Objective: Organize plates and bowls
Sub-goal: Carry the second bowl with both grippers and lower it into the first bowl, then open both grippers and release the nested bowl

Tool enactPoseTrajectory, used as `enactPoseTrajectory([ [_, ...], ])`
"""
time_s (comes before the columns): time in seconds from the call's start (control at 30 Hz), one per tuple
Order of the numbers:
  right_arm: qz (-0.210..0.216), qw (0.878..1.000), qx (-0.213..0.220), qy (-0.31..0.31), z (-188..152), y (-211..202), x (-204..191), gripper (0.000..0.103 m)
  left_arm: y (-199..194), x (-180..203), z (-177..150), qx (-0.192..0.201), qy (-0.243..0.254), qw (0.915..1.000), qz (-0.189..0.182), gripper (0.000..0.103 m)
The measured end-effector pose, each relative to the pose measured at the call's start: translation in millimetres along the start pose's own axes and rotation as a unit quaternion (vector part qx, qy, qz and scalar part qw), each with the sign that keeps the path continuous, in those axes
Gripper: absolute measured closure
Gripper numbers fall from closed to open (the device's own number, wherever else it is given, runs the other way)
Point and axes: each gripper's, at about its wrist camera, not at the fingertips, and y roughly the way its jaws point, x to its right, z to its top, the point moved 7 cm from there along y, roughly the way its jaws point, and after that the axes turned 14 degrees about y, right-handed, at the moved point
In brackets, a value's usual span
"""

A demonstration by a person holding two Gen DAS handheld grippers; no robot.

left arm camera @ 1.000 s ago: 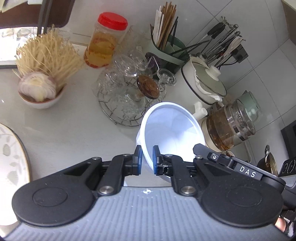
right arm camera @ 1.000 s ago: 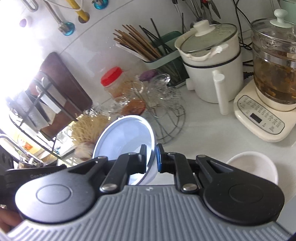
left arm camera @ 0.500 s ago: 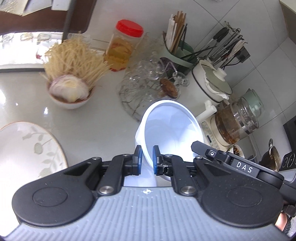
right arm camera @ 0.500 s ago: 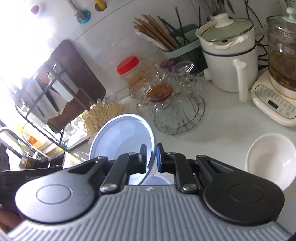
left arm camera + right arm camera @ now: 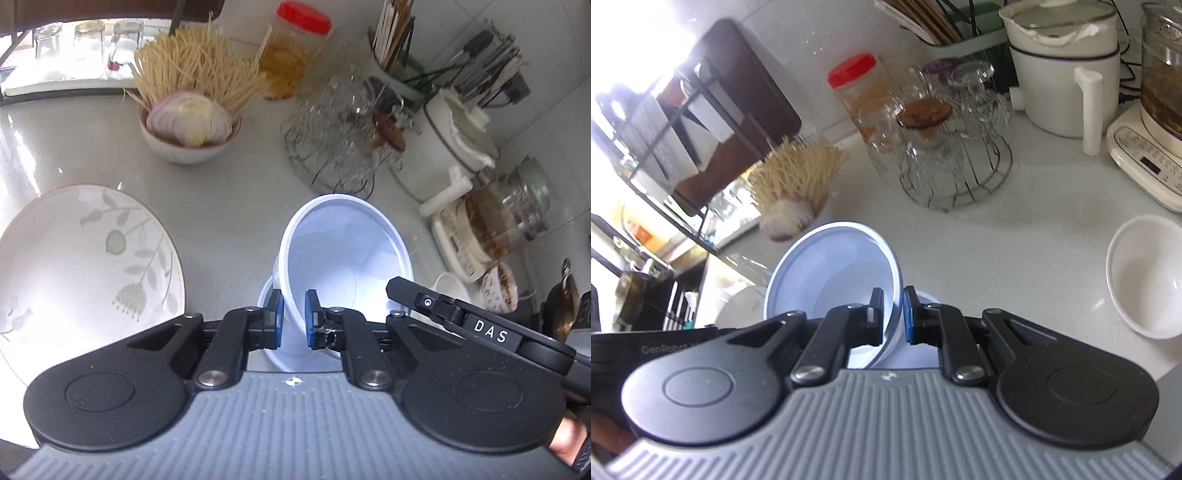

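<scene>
1. White plastic bowl (image 5: pixel 343 254), deep and thin-walled, hangs tilted above the pale grey countertop (image 5: pixel 221 206), its open mouth turned towards the cameras.
2. Left gripper (image 5: pixel 294 318) pinches the near rim of this bowl: one blue-padded finger lies outside the wall and the other inside, and the jaws are drawn close with only the wall between them.
3. Right gripper (image 5: pixel 892 317) clamps the same bowl (image 5: pixel 834 273) on the opposite side of the rim, again with one finger inside and one outside, the jaws nearly together on the wall.
4. Just beneath the held bowl the edge of a second white bowl (image 5: pixel 266 295) shows; whether the two touch cannot be told.
5. Large white plate with a grey leaf pattern (image 5: pixel 85 266) lies flat on the counter to the left, apart from the bowls.
6. Small white ceramic bowl (image 5: pixel 1148 277) sits empty on the counter to the right in the right wrist view, well apart from the held bowl.
7. Beyond, a pale bowl holding a cut red onion and thin yellow noodles (image 5: pixel 188 122) stands near the back.
8. Round wire rack of upturned clear glasses (image 5: pixel 347 136) stands right behind the held bowl, with a red-lidded plastic jar (image 5: pixel 291 51) behind it.
9. White lidded electric pot (image 5: pixel 1063 66) and a glass kettle of brown liquid on a cream base (image 5: pixel 495 221) line the right side near the tiled wall.
</scene>
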Motion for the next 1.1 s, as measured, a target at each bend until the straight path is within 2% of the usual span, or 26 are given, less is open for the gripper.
enactPoseTrajectory([
  [0.33,-0.039,0.999,-0.026,0.012,-16,8,25,0.087,22,12,-17,-0.042,0.024,0.9988,-0.001,0.089],
  [0.47,-0.036,0.999,-0.034,0.020,-20,10,32,0.087,28,14,-21,-0.058,0.026,0.9980,0.004,0.089],
  [0.87,-0.038,0.998,-0.046,0.026,-19,14,33,0.087,34,13,-22,-0.069,0.024,0.9973,0.005,0.087],
  [0.9,-0.040,0.998,-0.046,0.027,-18,14,33,0.085,33,13,-22,-0.069,0.023,0.9973,0.006,0.086],
  [0.93,-0.043,0.998,-0.046,0.028,-17,13,33,0.075,32,12,-21,-0.067,0.024,0.9974,0.007,0.078],
  [0.97,-0.041,0.998,-0.043,0.030,-15,12,33,0.061,31,12,-20,-0.064,0.025,0.9976,0.008,0.068],
  [1.03,-0.034,0.998,-0.035,0.031,-13,10,31,0.055,28,11,-19,-0.057,0.026,0.9979,0.012,0.060],
  [1.1,-0.033,0.999,-0.031,0.028,-11,8,29,0.055,25,11,-17,-0.053,0.029,0.9981,0.013,0.060],
])
